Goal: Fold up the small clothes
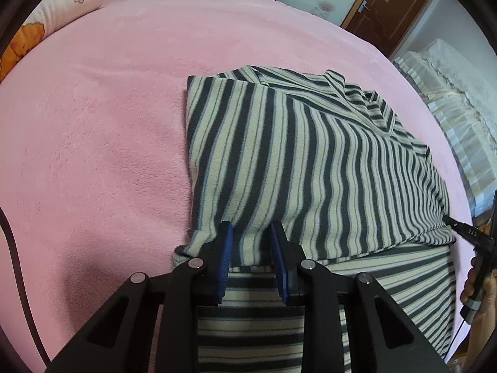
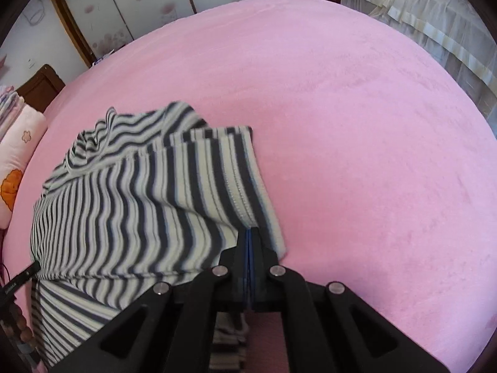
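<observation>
One striped top (image 1: 310,161) on the bed, cream w/ dark grey stripes and thin blue-ish lines, fleecy looking. It lies on the pink blanket (image 1: 102,130), already doubled over: a top layer w/ the stripes running away from the cam sits over a lower layer whose stripes run crosswise, near the bottom edge of the left wrist view. Collar area is bunched up at the far end, a sleeve looks folded in along the right side in the right wrist view.

Left gripper (image 1: 251,233) points steeply down at the near fold edge, jaws narrow but not closed, cloth sits between the blue pads (image 1: 226,248). Can't tell for sure if they pinch it.

Right gripper (image 2: 250,242) also angled down, jaws fully together, tips at the near right corner of the top (image 2: 133,192). Can't tell if any fabric is caught in there, tips are half buried in the cloth.

Count: 1 garment, 2 grippers, 1 pillow (image 1: 62,3) w/ flower print at the bed's side. Part of a hand (image 1: 473,276) on the other tool shows at the right edge of the left view.
</observation>
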